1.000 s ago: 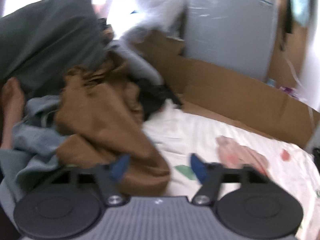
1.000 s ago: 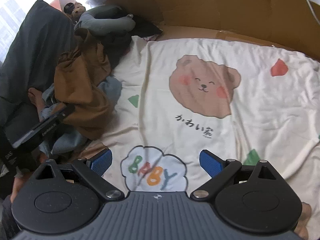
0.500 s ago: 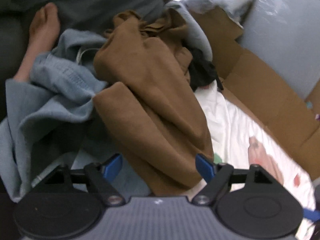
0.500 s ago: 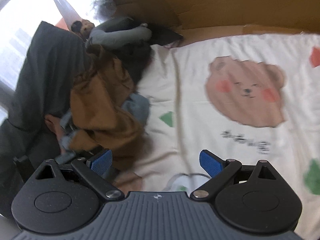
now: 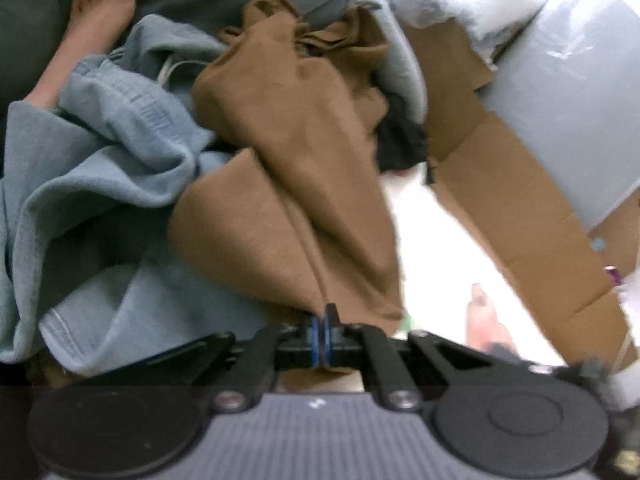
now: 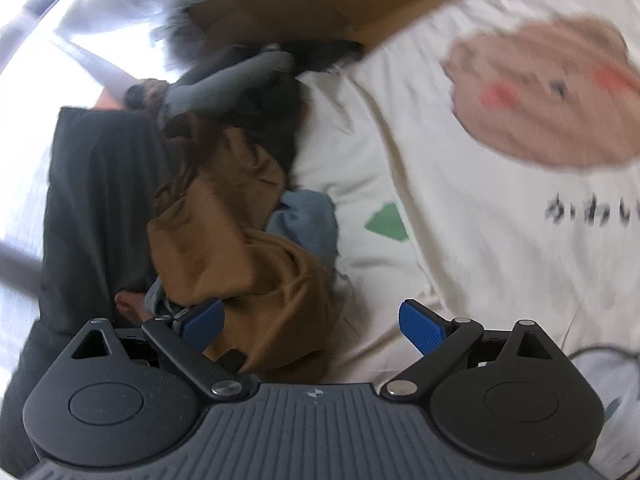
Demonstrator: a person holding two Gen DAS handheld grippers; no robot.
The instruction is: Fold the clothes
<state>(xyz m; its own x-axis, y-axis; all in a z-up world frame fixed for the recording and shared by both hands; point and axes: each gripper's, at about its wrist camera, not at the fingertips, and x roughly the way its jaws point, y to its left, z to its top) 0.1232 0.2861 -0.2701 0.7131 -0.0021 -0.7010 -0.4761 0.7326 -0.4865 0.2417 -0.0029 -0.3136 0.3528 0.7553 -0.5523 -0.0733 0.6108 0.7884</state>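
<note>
Brown garment (image 5: 288, 184): crumpled on top of the clothes pile, at the left edge of the cream sheet; lower hem reaching down to the left tongs.
Left gripper (image 5: 320, 334): blue pads pressed together, pinching the brown garment's lower edge beside a raised seam; fabric bunched directly above the tips.
Brown garment, right wrist view (image 6: 236, 256): low and left of centre, one fold lying over the left blue pad (image 6: 202, 320).
Right gripper (image 6: 316, 322): jaws wide apart, nothing clamped; left pad at the garment's edge, right pad over bare sheet.
Light blue garment (image 5: 104, 168): rumpled, touching the brown garment on its left side and partly beneath it.
Black cloth (image 5: 400, 148): small dark heap just beyond the brown garment's far right side.
Cream sheet (image 6: 460, 240): printed with a bear face, a green shape and dark lettering; blurred.
Bare foot (image 5: 96, 16): upper left, just beside the light blue garment, against dark grey fabric.
Cardboard (image 5: 512, 208): running along the sheet's far edge, right of the pile.
</note>
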